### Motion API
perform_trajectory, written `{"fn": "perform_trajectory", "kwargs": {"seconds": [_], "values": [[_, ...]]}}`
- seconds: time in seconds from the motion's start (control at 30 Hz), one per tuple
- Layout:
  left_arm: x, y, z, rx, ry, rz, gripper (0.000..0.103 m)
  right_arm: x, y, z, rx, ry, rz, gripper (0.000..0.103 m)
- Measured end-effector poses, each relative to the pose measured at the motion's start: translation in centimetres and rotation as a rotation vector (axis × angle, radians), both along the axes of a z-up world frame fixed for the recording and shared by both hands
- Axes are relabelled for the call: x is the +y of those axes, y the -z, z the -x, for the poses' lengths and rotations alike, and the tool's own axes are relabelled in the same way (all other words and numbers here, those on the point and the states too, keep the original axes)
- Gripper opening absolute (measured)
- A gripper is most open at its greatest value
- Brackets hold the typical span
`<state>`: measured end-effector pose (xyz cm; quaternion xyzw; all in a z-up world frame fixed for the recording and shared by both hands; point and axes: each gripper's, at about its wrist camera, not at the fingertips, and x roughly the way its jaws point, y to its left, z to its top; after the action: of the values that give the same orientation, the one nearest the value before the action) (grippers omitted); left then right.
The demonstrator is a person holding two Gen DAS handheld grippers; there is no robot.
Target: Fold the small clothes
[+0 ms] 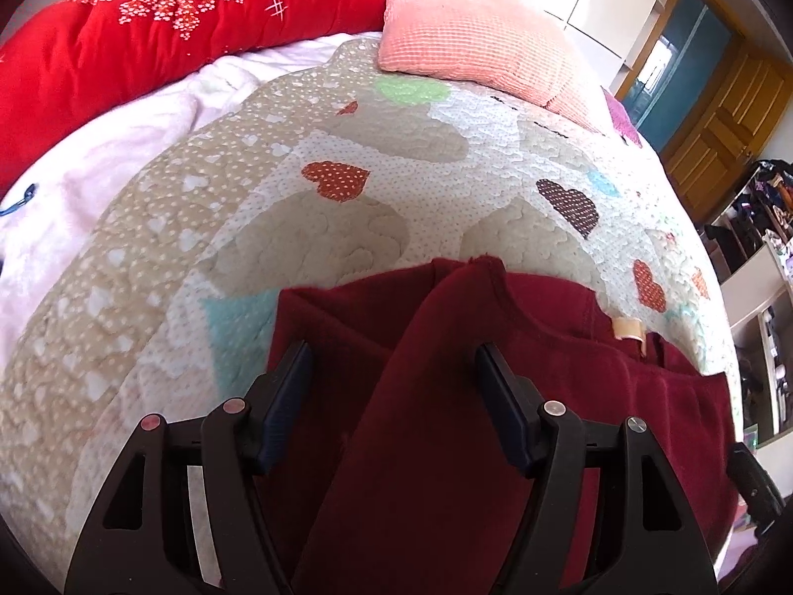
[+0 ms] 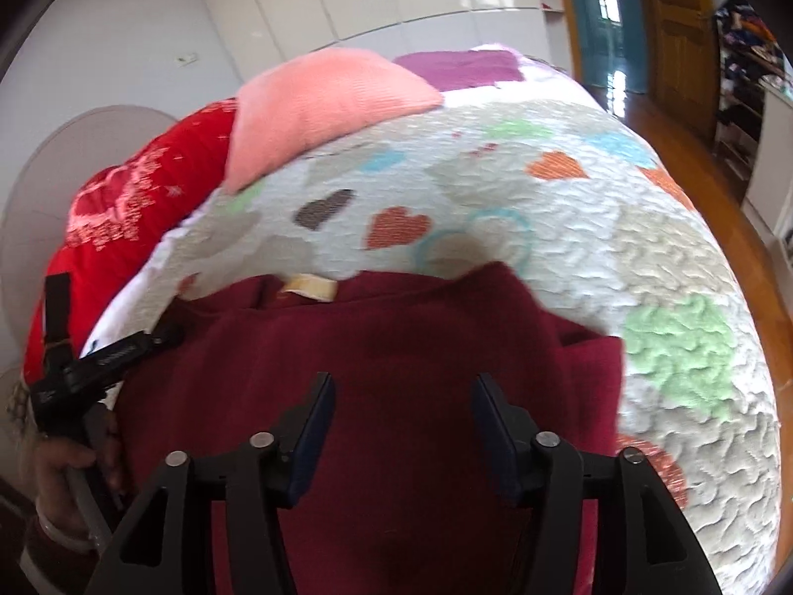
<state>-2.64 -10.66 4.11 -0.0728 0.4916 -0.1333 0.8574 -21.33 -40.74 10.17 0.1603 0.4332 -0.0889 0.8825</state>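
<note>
A small dark red garment (image 1: 570, 396) lies on the quilted heart-pattern bedspread (image 1: 347, 228). Its neck label (image 1: 628, 329) faces up at the far edge. One sleeve (image 1: 446, 347) is folded over the body and runs between my left gripper's fingers. My left gripper (image 1: 394, 362) is open just above the garment's left side. In the right wrist view the garment (image 2: 406, 347) fills the lower middle, with its label (image 2: 308, 288) at the far edge. My right gripper (image 2: 401, 396) is open and empty above the garment's body. The left gripper's body (image 2: 94, 367) shows at the left there.
A pink pillow (image 1: 476, 34) and a red floral quilt (image 1: 148, 25) lie at the head of the bed. A white fleece blanket (image 1: 99, 158) lies at the left. The bed edge, wooden floor (image 2: 694, 158) and shelves (image 1: 758, 267) are to the right.
</note>
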Motion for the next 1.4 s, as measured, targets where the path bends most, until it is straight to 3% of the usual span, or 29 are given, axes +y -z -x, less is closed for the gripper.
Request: {"fn": "perform_trajectory", "kwargs": {"seconds": [0.37, 0.6, 0.7, 0.97, 1.4], "values": [[3.8, -1.3, 3.0, 0.015, -0.018, -0.013, 0.068, 8.5, 0.9, -4.5, 0.019, -0.226, 0.03, 0.059], [4.2, -1.4, 3.9, 0.002, -0.014, -0.023, 0.068, 11.1, 4.2, -7.1, 0.104, -0.264, 0.012, 0.06], [4.2, -1.5, 4.2, 0.0, -0.01, -0.024, 0.068, 11.3, 4.3, -7.0, 0.093, -0.266, 0.025, 0.062], [6.5, -2.0, 6.2, 0.018, -0.033, 0.059, 0.068, 10.7, 2.5, -7.4, 0.051, -0.266, -0.115, 0.062], [9.6, 0.3, 10.5, 0.077, 0.0, 0.141, 0.068, 15.9, 2.4, -12.1, 0.089, -0.384, -0.171, 0.066]]}}
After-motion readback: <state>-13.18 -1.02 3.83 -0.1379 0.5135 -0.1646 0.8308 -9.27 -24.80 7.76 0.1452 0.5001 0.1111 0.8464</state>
